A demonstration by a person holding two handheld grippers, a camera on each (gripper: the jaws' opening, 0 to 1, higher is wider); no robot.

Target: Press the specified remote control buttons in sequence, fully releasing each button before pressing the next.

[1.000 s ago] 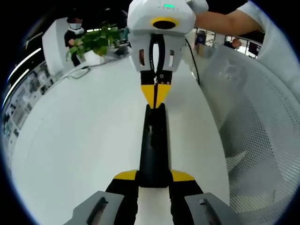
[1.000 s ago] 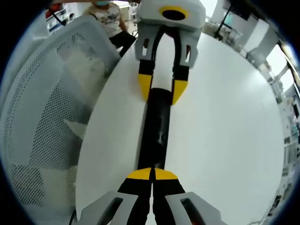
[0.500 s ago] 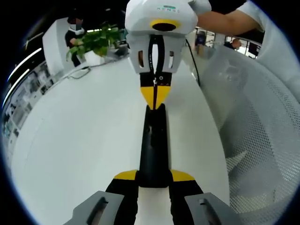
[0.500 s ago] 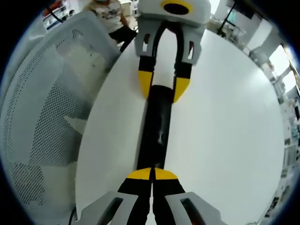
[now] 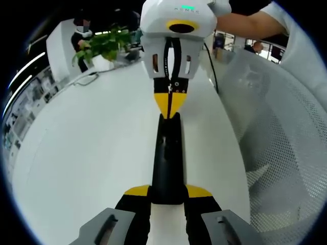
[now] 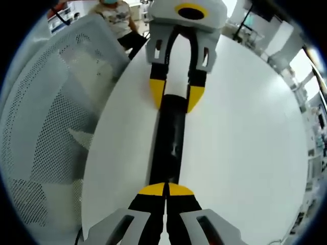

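A long black remote control (image 5: pixel 167 158) lies lengthwise on the white table (image 5: pixel 92 148). My left gripper (image 5: pixel 168 191) is shut on its near end, one yellow tip at each side. My right gripper (image 5: pixel 169 103) comes in from the far side, shut, its joined yellow tips resting on the remote's far end. In the right gripper view the same remote (image 6: pixel 170 138) runs away from my right gripper (image 6: pixel 166 190), whose closed tips sit on top of its near end. The left gripper (image 6: pixel 176 97) clamps the far end there. The buttons are too dark to make out.
A white mesh chair back (image 5: pixel 286 138) stands close along the table's edge, also seen as a chair (image 6: pixel 51 127) in the right gripper view. A potted plant (image 5: pixel 104 46) and a thin cable (image 5: pixel 87 77) sit at the far end. A person (image 6: pixel 117 15) stands beyond.
Only a slight sway of the views. The remote and both grippers keep their places and their grip.
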